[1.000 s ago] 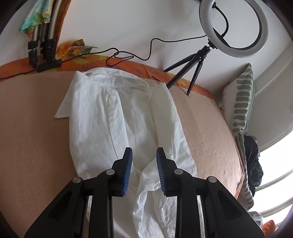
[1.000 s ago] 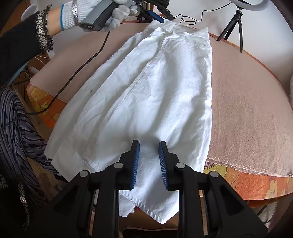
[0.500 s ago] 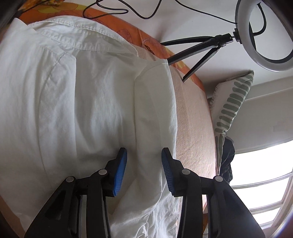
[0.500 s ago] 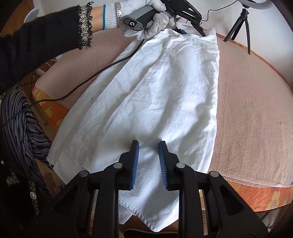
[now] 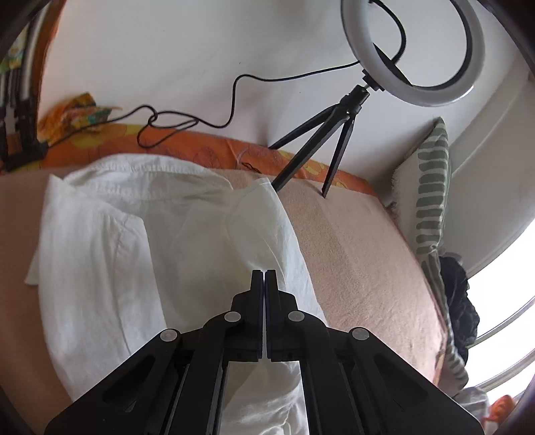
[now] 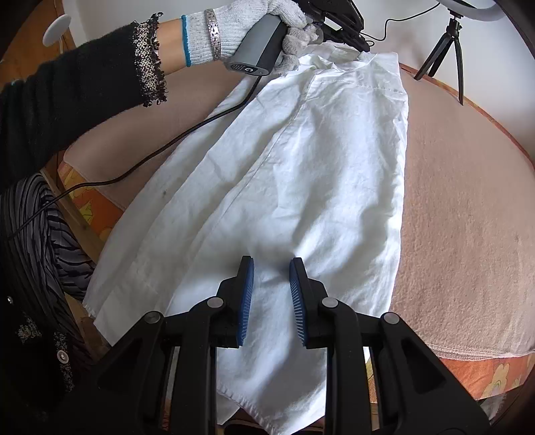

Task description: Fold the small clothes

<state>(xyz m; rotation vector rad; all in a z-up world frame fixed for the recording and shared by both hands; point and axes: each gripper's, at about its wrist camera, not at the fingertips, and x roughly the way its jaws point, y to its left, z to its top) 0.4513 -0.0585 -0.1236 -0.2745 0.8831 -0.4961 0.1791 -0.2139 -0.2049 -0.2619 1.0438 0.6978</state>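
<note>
The right tongs [image 6: 270, 294] hang low over the near hem end of the white shirt [image 6: 301, 174], with a narrow gap between the 2 blue pads [image 6: 245, 297] and nothing pinched between them. The shirt lies lengthwise on a pinkish-beige blanket [image 6: 468, 200] spread over the bed, hem toward the camera and drooping off the near edge, collar at the far end. A long seam runs up the middle of it and the cloth is pretty wrinkled.

Further up on the right wrist view, a gloved left hand [image 6: 267, 20] grips the grey handle of the other tool right at the collar end, with a black cable [image 6: 160, 150] trailing back across the blanket and the shirt's left side.

From the left wrist view, the left tongs [image 5: 264, 277] are pressed fully together, sitting over the folded right edge of the shirt [image 5: 133, 241]. Can't honestly tell if there's cloth caught between them or if they're just closed above it.

Beyond the collar there's the orange flowery sheet [image 5: 214, 147], then a small black tripod [image 5: 321, 150] standing on the blanket with a ring light [image 5: 414, 50] on top. A striped pillow [image 5: 431, 194] leans at the right side near the window.
</note>
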